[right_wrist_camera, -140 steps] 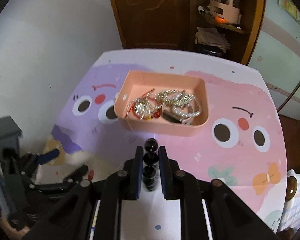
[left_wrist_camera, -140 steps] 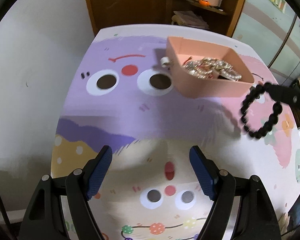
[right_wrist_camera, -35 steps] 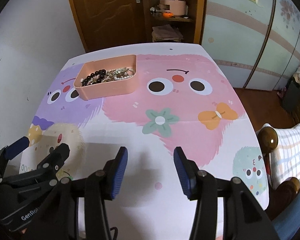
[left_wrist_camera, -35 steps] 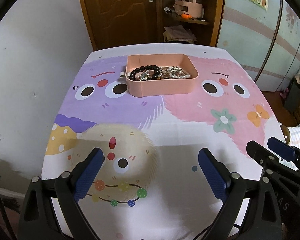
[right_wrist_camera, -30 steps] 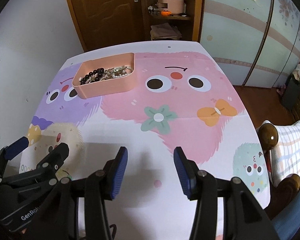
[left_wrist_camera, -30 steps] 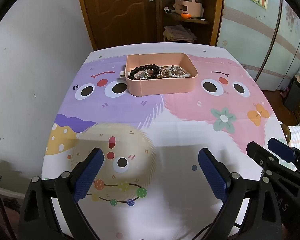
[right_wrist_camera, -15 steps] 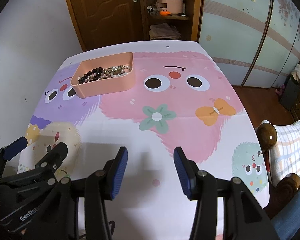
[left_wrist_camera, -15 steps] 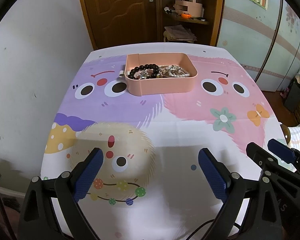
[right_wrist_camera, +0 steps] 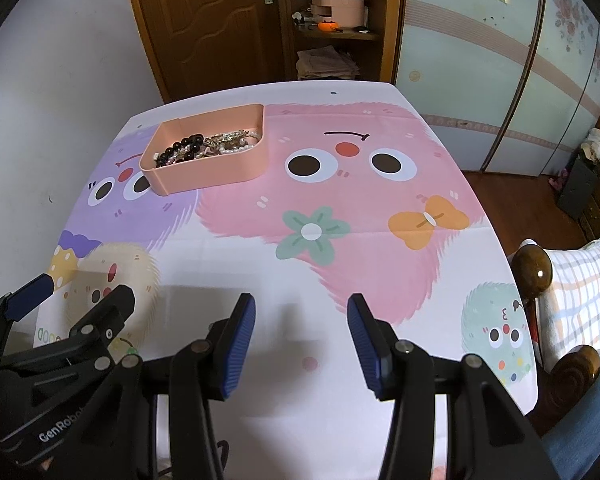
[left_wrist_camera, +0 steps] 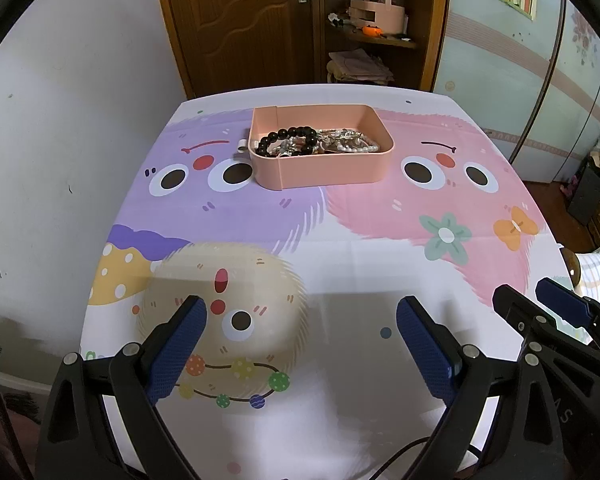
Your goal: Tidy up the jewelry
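Observation:
A pink tray [left_wrist_camera: 320,170] [right_wrist_camera: 212,172] stands at the far side of the table. In it lie a black bead bracelet [left_wrist_camera: 286,140] [right_wrist_camera: 180,151] and a tangle of pearl and metal jewelry [left_wrist_camera: 350,142] [right_wrist_camera: 232,142]. My left gripper [left_wrist_camera: 300,316] hangs open over the near table edge, nothing between its blue pads. My right gripper [right_wrist_camera: 302,312] is also open and empty, to the right of the left one. Each gripper shows at the edge of the other's view.
A cartoon-monster cloth [left_wrist_camera: 340,248] covers the table. A small white object [left_wrist_camera: 242,147] lies just left of the tray. A white wall runs along the left; a wooden door [left_wrist_camera: 240,20] and shelves stand behind. A chair with a checked cushion [right_wrist_camera: 580,280] is at the right.
A few seconds ago my right gripper held the black bracelet near the tray; the bracelet now lies in the tray and both grippers are back at the near edge. Nothing moved over the last second.

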